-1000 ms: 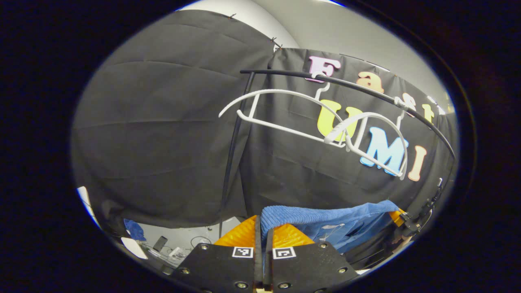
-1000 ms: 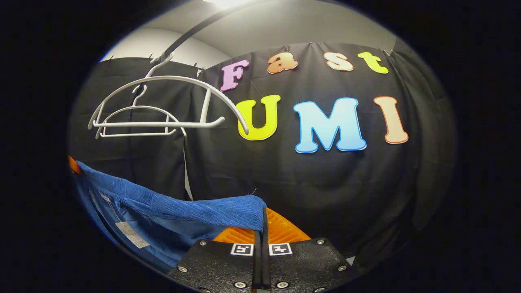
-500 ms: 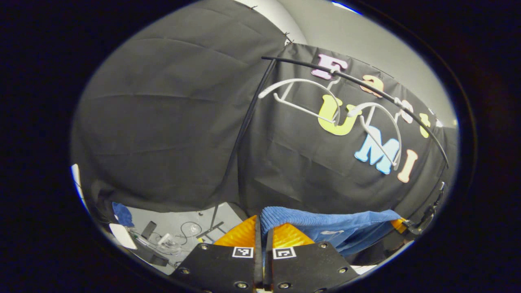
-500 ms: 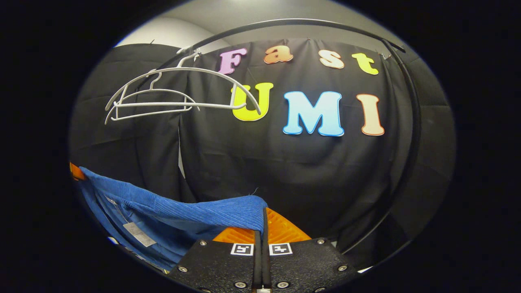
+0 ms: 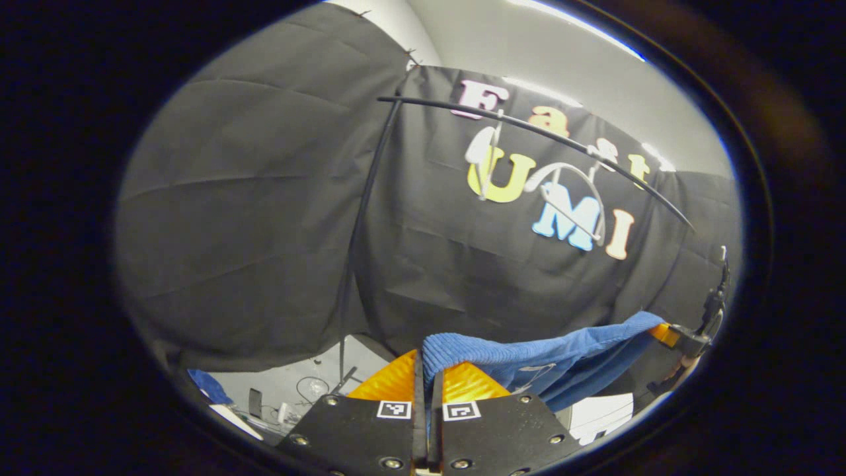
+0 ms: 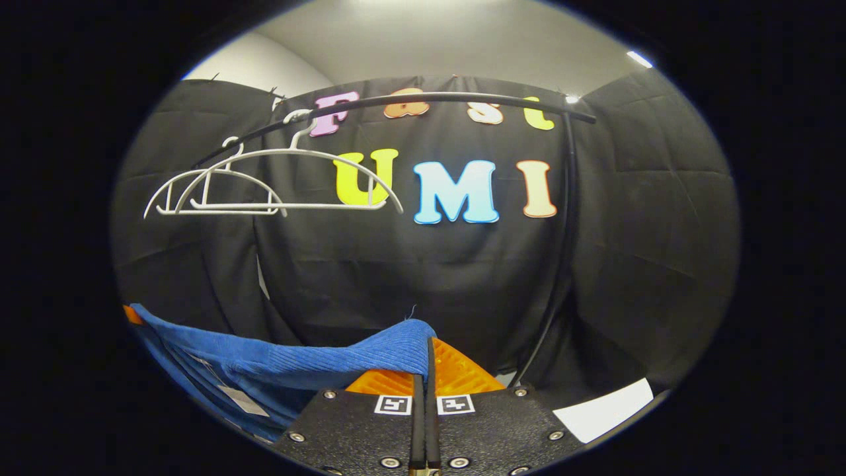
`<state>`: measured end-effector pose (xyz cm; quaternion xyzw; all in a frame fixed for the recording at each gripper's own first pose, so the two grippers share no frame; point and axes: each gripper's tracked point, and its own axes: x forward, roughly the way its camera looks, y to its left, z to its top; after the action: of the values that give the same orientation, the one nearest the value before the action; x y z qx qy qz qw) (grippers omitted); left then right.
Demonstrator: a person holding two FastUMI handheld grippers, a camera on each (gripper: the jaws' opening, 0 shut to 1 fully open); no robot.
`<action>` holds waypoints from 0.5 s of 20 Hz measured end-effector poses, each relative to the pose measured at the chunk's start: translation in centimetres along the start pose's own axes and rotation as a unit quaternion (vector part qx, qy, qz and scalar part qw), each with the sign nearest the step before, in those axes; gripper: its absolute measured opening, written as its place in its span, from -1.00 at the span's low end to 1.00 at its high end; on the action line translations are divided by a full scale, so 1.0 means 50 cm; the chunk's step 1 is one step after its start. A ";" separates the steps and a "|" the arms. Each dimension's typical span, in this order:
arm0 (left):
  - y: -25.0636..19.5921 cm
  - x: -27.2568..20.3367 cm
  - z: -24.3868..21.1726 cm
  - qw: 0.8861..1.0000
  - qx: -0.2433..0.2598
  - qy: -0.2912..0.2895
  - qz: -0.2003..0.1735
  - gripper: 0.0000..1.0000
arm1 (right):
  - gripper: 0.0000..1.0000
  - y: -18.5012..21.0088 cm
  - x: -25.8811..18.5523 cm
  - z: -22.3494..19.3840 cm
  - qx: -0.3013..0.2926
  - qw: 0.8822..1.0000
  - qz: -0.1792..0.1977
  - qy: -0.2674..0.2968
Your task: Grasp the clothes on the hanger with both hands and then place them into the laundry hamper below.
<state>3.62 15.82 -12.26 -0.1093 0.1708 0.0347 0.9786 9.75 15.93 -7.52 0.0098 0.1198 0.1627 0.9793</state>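
Your left gripper [image 5: 427,370] is clamped on one end of the blue garment [image 5: 529,354], the ribbed edge pinched between both fingers right at the bottom of the left gripper view. Your right gripper [image 6: 426,360] is closed the same way on the other end of the garment [image 6: 297,360], the fold of cloth bunched over its fingers in the right gripper view. Between the two, the garment hangs as a sagging band, with a pale tag [image 6: 241,401] dangling on its inner side. In the left gripper view the far end of the cloth runs off to the right, where your right gripper [image 5: 687,340] holds it near the edge. The garment is off the hangers and held in the air between your hands; the hamper cannot be made out. Farther back, low in the left gripper view, a patch of grey floor [image 5: 310,377] carries cables and small bits of clutter. Beyond that stands the black cloth wall [image 6: 462,264]. Up against it, a black rail [image 6: 423,100] curves across, with its upright post [image 6: 565,218] at the right. Two bare white hangers [image 6: 264,185] hang from the rail at the left, one close behind the other.
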 end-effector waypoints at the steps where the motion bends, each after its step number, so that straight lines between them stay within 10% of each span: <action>1: -0.017 -0.004 0.002 1.000 0.012 0.003 -0.018 -1.00 | -1.00 -0.007 -0.023 0.004 0.003 1.000 -0.010 -0.002; 10: -0.274 -0.034 0.006 0.992 0.075 0.000 -0.106 -0.95 | -1.00 -0.025 -0.173 -0.037 0.026 0.999 0.006 0.030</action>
<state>3.55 2.49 -8.65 -0.0532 0.1608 -0.0821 0.9821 1.75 11.90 -7.38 0.0307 0.1536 0.1654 0.9737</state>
